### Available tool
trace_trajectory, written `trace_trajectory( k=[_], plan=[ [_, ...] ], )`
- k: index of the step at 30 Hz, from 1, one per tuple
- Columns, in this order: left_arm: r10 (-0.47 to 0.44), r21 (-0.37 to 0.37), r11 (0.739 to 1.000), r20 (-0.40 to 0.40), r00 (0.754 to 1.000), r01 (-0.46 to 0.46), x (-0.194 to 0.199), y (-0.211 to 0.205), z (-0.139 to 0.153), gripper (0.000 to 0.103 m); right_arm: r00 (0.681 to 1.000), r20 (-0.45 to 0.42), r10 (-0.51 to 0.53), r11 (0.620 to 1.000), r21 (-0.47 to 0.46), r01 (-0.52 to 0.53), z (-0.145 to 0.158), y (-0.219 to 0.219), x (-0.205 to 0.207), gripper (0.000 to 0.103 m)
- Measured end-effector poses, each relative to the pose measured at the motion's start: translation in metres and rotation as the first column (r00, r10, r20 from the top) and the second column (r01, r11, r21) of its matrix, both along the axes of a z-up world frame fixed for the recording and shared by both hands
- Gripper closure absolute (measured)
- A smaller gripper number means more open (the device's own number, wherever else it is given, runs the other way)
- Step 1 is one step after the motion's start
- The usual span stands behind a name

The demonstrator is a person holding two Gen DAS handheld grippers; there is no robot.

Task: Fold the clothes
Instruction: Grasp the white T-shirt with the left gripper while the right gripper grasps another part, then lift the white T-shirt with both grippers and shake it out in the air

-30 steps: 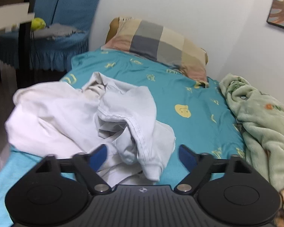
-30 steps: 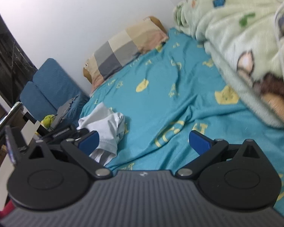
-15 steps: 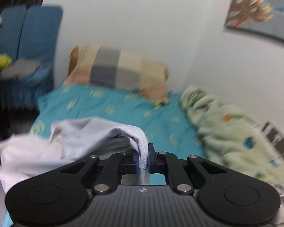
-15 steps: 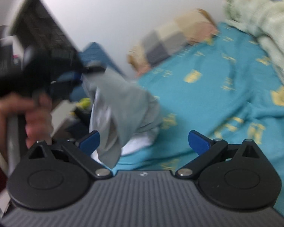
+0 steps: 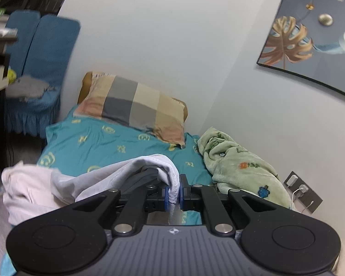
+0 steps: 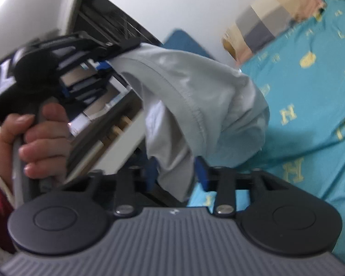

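Left wrist view
Left gripper (image 5: 173, 195): jaws pressed together on a hemmed edge of the white garment (image 5: 99, 179) — cloth pinched between the blue pads.
Garment: draped from the grip down to the left, its bulk heaped on the near left corner of the bed (image 5: 117, 147).
Bed: teal sheet with yellow motifs; checked pillow (image 5: 135, 108) at the head, green fleece blanket (image 5: 239, 170) along the wall side.
Surroundings: blue-covered chair (image 5: 34, 73) left of the bed, framed picture (image 5: 310, 34) on the wall.

Right wrist view
Right gripper (image 6: 176, 176): jaws have just been closing — a hanging fold of the garment lies between the blue pads, which meet it on both sides.
Garment: stretched in the air from the left gripper, upper left, down to the right gripper.
Hand (image 6: 38, 138): wrapped round the left gripper's handle.
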State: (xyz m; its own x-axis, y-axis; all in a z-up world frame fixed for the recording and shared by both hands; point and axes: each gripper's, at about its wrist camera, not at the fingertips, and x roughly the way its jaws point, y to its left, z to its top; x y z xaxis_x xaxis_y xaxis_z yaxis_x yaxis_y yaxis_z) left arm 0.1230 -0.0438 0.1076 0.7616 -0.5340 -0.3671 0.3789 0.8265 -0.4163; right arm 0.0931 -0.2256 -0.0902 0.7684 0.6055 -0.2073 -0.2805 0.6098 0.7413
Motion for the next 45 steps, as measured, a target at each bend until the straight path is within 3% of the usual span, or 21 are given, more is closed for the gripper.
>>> trace_trajectory(
  k=[1,4,7,11,17,20,22,24,27,29,32,35,38,40,42,45],
  plan=[
    [0.006,-0.004,1.0,-0.013,1.0,-0.006,0.003,0.006,-0.008,0.094,0.999,-0.041,0.011,1.0,-0.003,-0.011,-0.004,0.001,0.005,0.087],
    [0.026,-0.02,0.999,-0.044,0.999,-0.027,0.008,0.022,-0.035,0.093,0.992,-0.129,0.012,1.0,0.005,-0.012,-0.013,-0.002,0.013,0.095],
    [0.031,-0.042,0.999,-0.082,0.996,-0.034,0.014,0.036,-0.064,0.093,0.989,-0.146,-0.036,0.999,-0.022,0.033,-0.012,-0.007,0.01,0.099],
    [0.039,0.007,0.999,-0.102,0.994,-0.039,0.017,0.045,-0.096,0.092,0.983,-0.148,-0.109,0.993,-0.07,0.1,-0.007,-0.014,0.004,0.1],
    [0.036,0.141,0.99,-0.121,0.992,-0.019,0.024,0.053,-0.131,0.082,0.954,-0.232,-0.19,0.974,-0.163,0.155,-0.017,-0.022,0.011,0.1],
    [0.034,0.204,0.979,-0.132,0.991,-0.006,0.024,0.057,-0.14,0.07,0.932,-0.3,-0.204,0.969,-0.2,0.147,-0.026,-0.023,0.015,0.1],
    [0.035,0.265,0.964,-0.126,0.991,0.0,0.02,0.06,-0.141,0.054,0.92,-0.324,-0.218,0.965,-0.215,0.153,-0.032,-0.025,0.015,0.1],
    [0.019,0.328,0.945,-0.106,0.994,0.017,0.011,0.062,-0.138,0.051,0.912,-0.333,-0.242,0.96,-0.219,0.175,-0.036,-0.028,0.01,0.1],
    [-0.005,0.445,0.895,-0.067,0.998,0.035,-0.004,0.061,-0.132,0.043,0.901,-0.336,-0.274,0.954,-0.214,0.21,-0.036,-0.033,0.008,0.1],
    [-0.056,0.542,0.839,-0.022,0.998,0.059,-0.016,0.057,-0.128,0.041,0.896,-0.338,-0.29,0.95,-0.212,0.228,-0.037,-0.037,0.009,0.1],
    [-0.177,0.723,0.686,0.059,0.983,0.08,-0.038,0.041,-0.131,0.036,0.888,-0.349,-0.299,0.949,-0.206,0.238,-0.039,-0.04,0.011,0.1],
    [-0.35,0.876,0.477,0.117,0.93,0.069,-0.057,0.02,-0.143,0.035,0.884,-0.362,-0.297,0.951,-0.195,0.239,-0.039,-0.041,0.013,0.1],
    [-0.537,0.977,0.215,0.125,0.834,-0.008,-0.075,0.001,-0.165,0.033,0.88,-0.373,-0.292,0.953,-0.189,0.236,-0.042,-0.04,0.014,0.1],
    [-0.613,0.993,0.078,0.118,0.781,-0.089,-0.078,-0.007,-0.18,0.032,0.879,-0.384,-0.284,0.956,-0.177,0.232,-0.044,-0.04,0.015,0.1],
    [-0.657,0.989,0.001,0.113,0.746,-0.149,-0.077,-0.012,-0.189,0.033,0.878,-0.393,-0.275,0.96,-0.164,0.227,-0.047,-0.039,0.016,0.098],
    [-0.715,0.969,-0.08,0.107,0.691,-0.232,-0.071,-0.019,-0.199,0.034,0.882,-0.399,-0.25,0.967,-0.145,0.208,-0.05,-0.036,0.019,0.097]
  ],
)
